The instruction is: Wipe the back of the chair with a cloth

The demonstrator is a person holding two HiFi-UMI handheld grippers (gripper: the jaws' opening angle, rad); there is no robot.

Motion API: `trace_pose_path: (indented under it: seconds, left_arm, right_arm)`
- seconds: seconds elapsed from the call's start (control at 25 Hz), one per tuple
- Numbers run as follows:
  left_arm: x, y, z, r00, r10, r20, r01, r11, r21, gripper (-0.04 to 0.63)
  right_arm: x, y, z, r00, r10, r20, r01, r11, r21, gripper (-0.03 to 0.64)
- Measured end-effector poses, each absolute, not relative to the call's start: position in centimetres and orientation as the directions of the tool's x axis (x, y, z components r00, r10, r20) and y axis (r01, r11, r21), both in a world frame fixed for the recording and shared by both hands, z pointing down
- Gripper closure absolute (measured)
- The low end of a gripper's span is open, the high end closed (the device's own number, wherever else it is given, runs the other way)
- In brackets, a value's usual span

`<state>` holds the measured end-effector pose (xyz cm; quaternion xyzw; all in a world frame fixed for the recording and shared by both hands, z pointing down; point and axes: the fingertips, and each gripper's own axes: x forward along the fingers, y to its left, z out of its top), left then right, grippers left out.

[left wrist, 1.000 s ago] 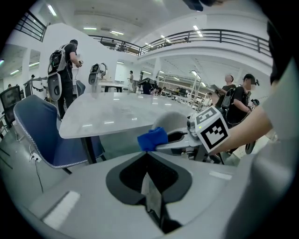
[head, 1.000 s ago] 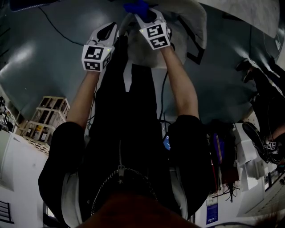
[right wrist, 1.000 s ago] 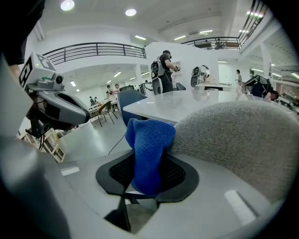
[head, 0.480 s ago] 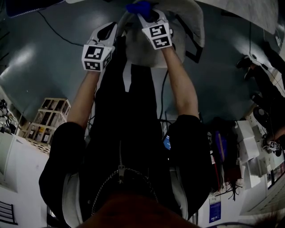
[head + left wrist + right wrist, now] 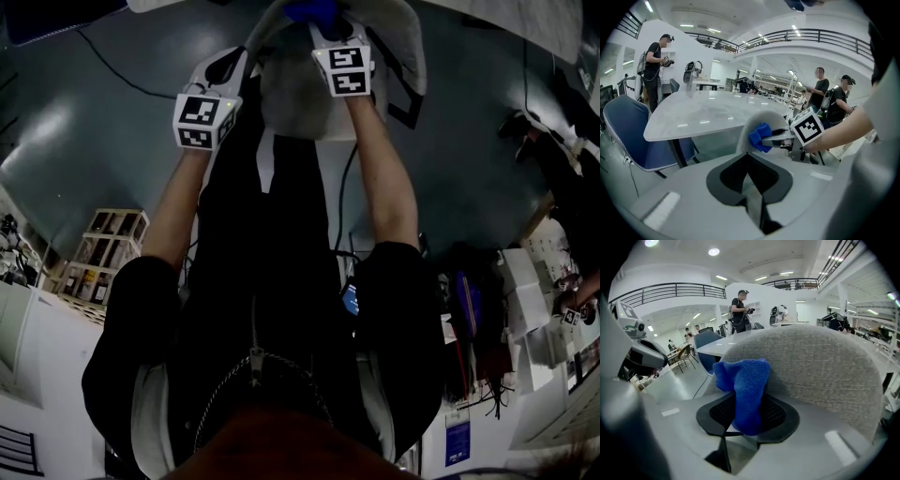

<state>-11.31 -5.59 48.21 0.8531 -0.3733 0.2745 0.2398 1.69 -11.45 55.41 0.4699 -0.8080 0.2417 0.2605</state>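
The grey fabric chair back (image 5: 298, 98) (image 5: 811, 364) stands in front of me, at the top of the head view. My right gripper (image 5: 330, 28) (image 5: 740, 416) is shut on a blue cloth (image 5: 743, 385) (image 5: 309, 9) that is pressed against the chair back near its upper edge. The left gripper view shows that cloth (image 5: 760, 137) in the right gripper (image 5: 780, 138) against the chair's rounded top (image 5: 764, 121). My left gripper (image 5: 234, 70) (image 5: 749, 161) is shut with nothing in it, just left of the chair back.
A white table (image 5: 703, 117) stands beyond the chair, and a blue chair (image 5: 628, 136) sits to its left. Several people (image 5: 656, 61) stand about the hall. A wooden crate (image 5: 98, 248) and a floor cable (image 5: 122, 61) lie to my left.
My right gripper has slid the blue cloth up and slightly right along the chair back. The left gripper has stayed where it was.
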Motion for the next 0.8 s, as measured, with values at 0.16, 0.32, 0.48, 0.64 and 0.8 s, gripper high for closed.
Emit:
trace_pose_path:
  seconds: [0.16,0.32,0.48,0.64,0.8]
  left_arm:
    - [-10.9,-5.7,48.2,0.576,-0.497,0.649,-0.761,-0.616,0.205,0.586]
    - [-10.3,-5.7,48.5,0.582,-0.487,0.651,-0.752,-0.626,0.204,0.586]
    - [-10.0,-5.5,48.5,0.59,-0.477,0.652,-0.742,-0.638,0.205,0.586]
    - [-9.7,-5.5,48.7,0.596,-0.466,0.653,-0.734,-0.647,0.207,0.586]
    - [-9.3,-5.5,48.8,0.603,-0.457,0.653,-0.723,-0.659,0.206,0.586]
  right_arm:
    - [4.1,-11.9,55.5,-0.362,-0.663,0.655,-0.918,0.377,-0.125,0.486]
    - [6.1,-12.0,55.9,-0.305,-0.688,0.659,-0.944,0.311,-0.112,0.486]
    - [7.5,-11.9,55.9,-0.246,-0.706,0.664,-0.965,0.241,-0.102,0.486]
    - [8.8,-11.5,56.3,-0.203,-0.706,0.678,-0.978,0.183,-0.102,0.486]
    - [10.2,-11.2,56.4,-0.167,-0.71,0.684,-0.986,0.129,-0.106,0.486]
